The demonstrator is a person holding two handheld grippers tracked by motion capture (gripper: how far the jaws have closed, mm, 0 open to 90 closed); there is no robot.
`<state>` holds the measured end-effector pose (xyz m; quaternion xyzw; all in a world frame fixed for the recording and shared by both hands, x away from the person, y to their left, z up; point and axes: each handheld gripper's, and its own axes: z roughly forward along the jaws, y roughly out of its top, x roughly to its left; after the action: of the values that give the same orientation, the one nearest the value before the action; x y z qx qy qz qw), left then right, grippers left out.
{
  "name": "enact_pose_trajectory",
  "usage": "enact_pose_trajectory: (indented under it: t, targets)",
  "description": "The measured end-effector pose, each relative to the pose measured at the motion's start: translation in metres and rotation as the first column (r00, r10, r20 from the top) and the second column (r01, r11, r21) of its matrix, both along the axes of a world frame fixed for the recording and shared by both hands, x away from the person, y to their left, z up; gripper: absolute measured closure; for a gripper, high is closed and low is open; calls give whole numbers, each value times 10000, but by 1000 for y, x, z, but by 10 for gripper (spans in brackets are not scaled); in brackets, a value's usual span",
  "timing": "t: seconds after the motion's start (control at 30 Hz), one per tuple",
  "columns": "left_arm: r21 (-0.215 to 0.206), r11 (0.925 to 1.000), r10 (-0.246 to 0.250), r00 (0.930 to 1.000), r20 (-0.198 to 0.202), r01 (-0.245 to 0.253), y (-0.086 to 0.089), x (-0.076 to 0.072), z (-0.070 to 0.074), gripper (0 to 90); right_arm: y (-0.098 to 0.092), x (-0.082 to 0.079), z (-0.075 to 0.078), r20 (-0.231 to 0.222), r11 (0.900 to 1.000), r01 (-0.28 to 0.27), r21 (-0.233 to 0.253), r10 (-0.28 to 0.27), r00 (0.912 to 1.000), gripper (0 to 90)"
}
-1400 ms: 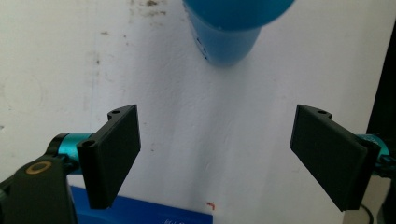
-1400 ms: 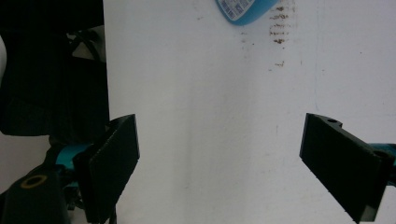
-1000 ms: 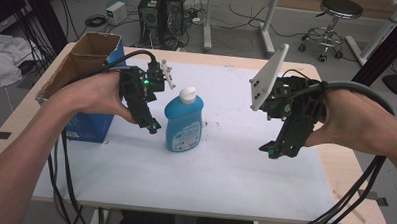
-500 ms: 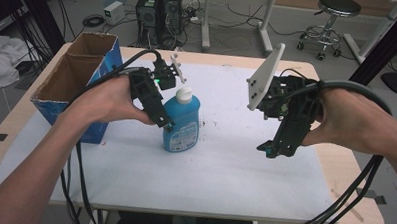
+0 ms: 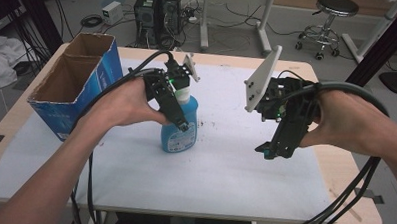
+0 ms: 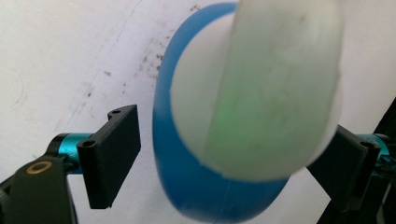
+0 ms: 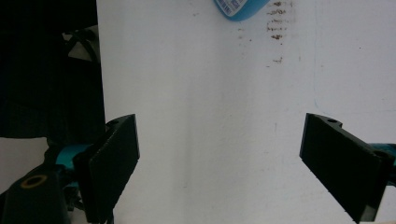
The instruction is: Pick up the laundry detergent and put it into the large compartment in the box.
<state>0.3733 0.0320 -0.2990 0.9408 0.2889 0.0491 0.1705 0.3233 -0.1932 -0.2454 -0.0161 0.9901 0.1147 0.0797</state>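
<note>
Your left gripper (image 5: 179,123) straddles the upright blue bottle (image 5: 183,132) from above, jaws spread, gripping nothing. Your right gripper (image 5: 270,152), wide open and empty, hovers well right of the bottle.

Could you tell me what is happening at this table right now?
A person holds a claw in each hand. The left claw is lowered over the white cap of the blue dish soap bottle standing on the white mat, jaws open either side of it. The right claw hovers open, off to the side.
</note>
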Motion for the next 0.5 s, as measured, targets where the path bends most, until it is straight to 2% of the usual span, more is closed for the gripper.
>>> enact_pose_trajectory:
  t: [0.5]
  targets:
    - [3,10000,-42,10000,19,42,-8,2,1,164,-2,2,-2,-18,10000,79,-47,-79,10000,111]
